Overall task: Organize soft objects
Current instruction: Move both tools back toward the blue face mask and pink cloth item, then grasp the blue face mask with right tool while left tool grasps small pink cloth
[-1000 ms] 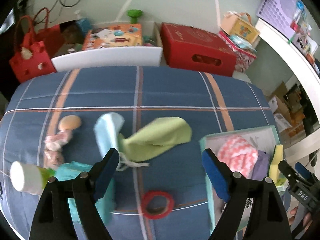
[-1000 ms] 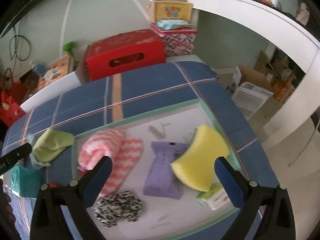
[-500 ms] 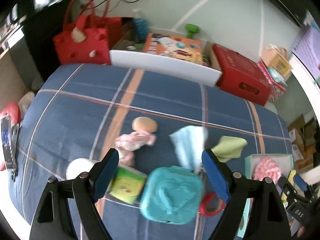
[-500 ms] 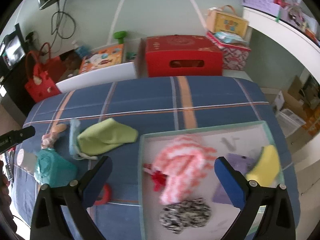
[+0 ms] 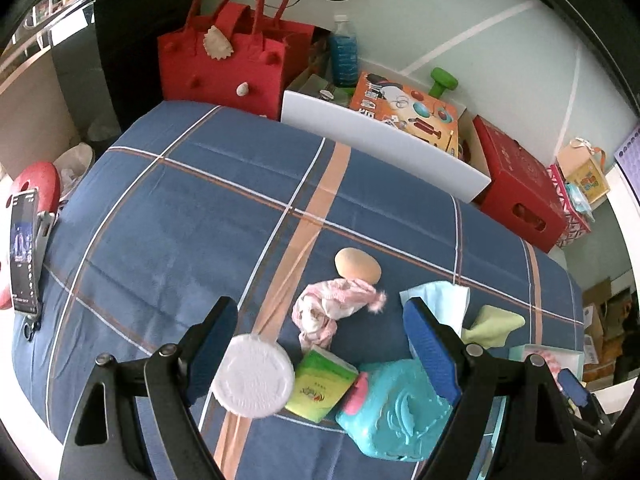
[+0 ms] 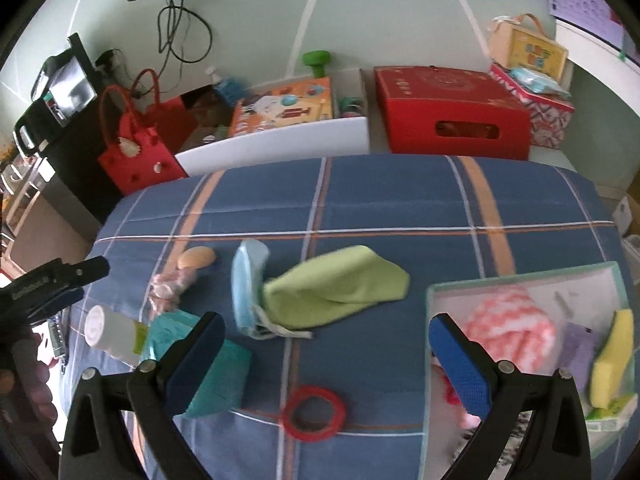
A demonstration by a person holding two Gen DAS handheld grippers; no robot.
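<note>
My left gripper (image 5: 320, 348) is open and empty above a pink crumpled cloth (image 5: 334, 312), a beige sponge (image 5: 357, 266) and a green-labelled white bottle (image 5: 280, 380). A teal pouch (image 5: 394, 412) lies under its right finger. My right gripper (image 6: 324, 360) is open and empty above the green cloth (image 6: 336, 288) and the light blue face mask (image 6: 248, 280). The teal-rimmed tray (image 6: 428, 300) at the right holds a pink zigzag cloth (image 6: 508, 328), a yellow sponge (image 6: 612, 360) and a purple packet (image 6: 578, 344).
A red tape ring (image 6: 314, 412) lies on the blue plaid tablecloth (image 6: 400, 200). A red box (image 6: 452, 120), a white bin (image 6: 280, 144) and a red felt bag (image 5: 224, 56) stand behind the table. A phone on a stand (image 5: 24, 248) is at the left edge.
Both grippers have swung to the left. The left view went from the green cloth and tray to the pink cloth and bottle; the right view went from the tray to the green cloth and mask.
</note>
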